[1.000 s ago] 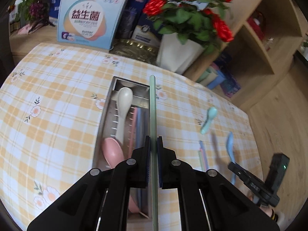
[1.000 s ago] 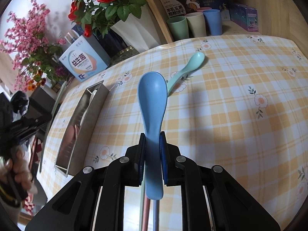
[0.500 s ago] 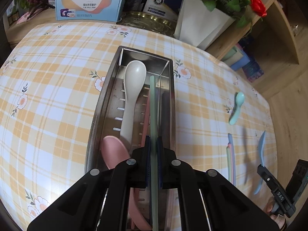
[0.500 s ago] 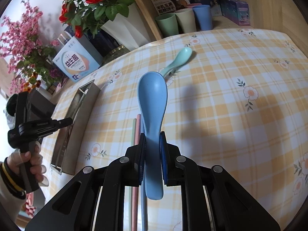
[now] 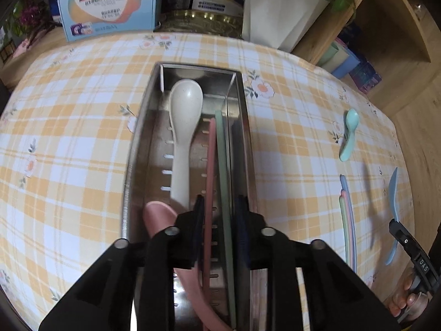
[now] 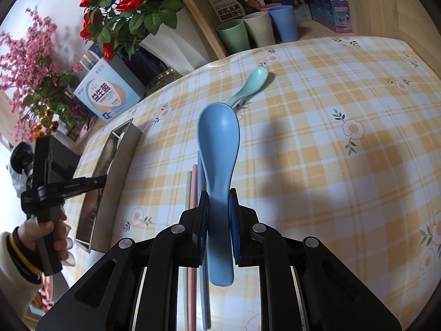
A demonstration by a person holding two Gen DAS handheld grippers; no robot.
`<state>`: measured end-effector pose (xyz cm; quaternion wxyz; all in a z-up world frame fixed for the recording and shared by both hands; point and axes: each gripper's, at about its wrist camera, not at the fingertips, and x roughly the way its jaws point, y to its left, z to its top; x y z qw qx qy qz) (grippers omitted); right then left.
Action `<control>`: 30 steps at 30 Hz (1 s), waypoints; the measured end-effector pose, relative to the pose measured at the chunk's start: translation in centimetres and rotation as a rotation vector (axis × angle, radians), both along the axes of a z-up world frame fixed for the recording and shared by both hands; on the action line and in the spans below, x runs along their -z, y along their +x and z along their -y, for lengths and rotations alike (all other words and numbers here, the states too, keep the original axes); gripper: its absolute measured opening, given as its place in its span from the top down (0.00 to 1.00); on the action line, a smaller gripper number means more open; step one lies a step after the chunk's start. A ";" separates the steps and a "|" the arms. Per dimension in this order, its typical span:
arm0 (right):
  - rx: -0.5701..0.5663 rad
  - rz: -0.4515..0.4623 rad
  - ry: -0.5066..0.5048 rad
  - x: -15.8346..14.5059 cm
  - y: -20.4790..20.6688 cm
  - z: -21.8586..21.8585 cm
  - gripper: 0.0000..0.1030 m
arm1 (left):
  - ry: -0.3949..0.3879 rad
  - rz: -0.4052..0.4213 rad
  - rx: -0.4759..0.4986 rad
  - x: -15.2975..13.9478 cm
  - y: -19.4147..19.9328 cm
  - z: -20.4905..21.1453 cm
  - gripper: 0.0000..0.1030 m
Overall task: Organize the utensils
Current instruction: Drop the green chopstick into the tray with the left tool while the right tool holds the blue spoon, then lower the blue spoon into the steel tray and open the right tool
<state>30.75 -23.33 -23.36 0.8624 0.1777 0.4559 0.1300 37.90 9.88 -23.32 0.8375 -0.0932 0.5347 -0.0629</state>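
My left gripper [image 5: 219, 207] is open over the near end of the steel utensil tray [image 5: 139, 149]. A green chopstick [image 5: 222, 165] lies in the tray between the spread jaws, beside a pink chopstick [image 5: 210, 165], a white spoon [image 5: 183, 127] and a pink spoon [image 5: 160, 218]. My right gripper [image 6: 217, 201] is shut on a blue spoon [image 6: 219, 143], held above the tablecloth. Below it lie several chopsticks [image 6: 193, 190]. A mint spoon [image 6: 248, 85] lies farther back on the cloth.
A white flower pot [image 5: 278, 11] and a blue-and-white box [image 5: 107, 2] stand at the table's back edge. Cups [image 6: 256, 30] and boxes sit on the wooden shelf. The loose chopsticks [image 5: 347, 215] and mint spoon [image 5: 348, 135] lie right of the tray.
My left gripper came down over the tray and opened, letting the green chopstick go into the tray. My right gripper rose slightly with the blue spoon.
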 end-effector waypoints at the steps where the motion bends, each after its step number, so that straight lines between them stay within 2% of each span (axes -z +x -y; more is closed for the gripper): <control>1: -0.002 0.000 -0.001 -0.1 0.0 -0.1 0.86 | -0.001 0.010 0.005 -0.4 -0.1 -0.1 0.74; 6: -0.020 -0.005 -0.004 -0.4 -0.1 -0.8 0.86 | 0.014 0.081 0.020 -2.9 -1.4 -0.5 0.65; 9: -0.034 -0.010 -0.011 -0.7 0.0 -1.6 0.86 | 0.019 0.127 0.023 -4.4 -2.5 -1.0 0.51; 12: -0.059 -0.016 -0.030 -1.1 0.1 -2.7 0.86 | 0.019 0.164 0.028 -5.7 -3.9 -1.7 0.26; 13: -0.074 -0.016 -0.040 -1.3 0.1 -3.4 0.86 | 0.018 0.177 0.024 -6.1 -4.4 -2.0 0.12; 14: -0.084 -0.015 -0.048 -1.5 0.2 -3.9 0.86 | 0.019 0.188 0.022 -6.3 -4.8 -2.2 0.07; 23: -0.208 -0.044 -0.087 -3.0 1.4 -11.1 0.86 | 0.083 0.252 0.088 -7.1 -8.7 -3.9 0.06; 30: -0.306 -0.121 -0.099 -2.5 2.6 -19.0 0.86 | 0.040 0.288 0.041 -6.9 -10.6 -7.3 0.06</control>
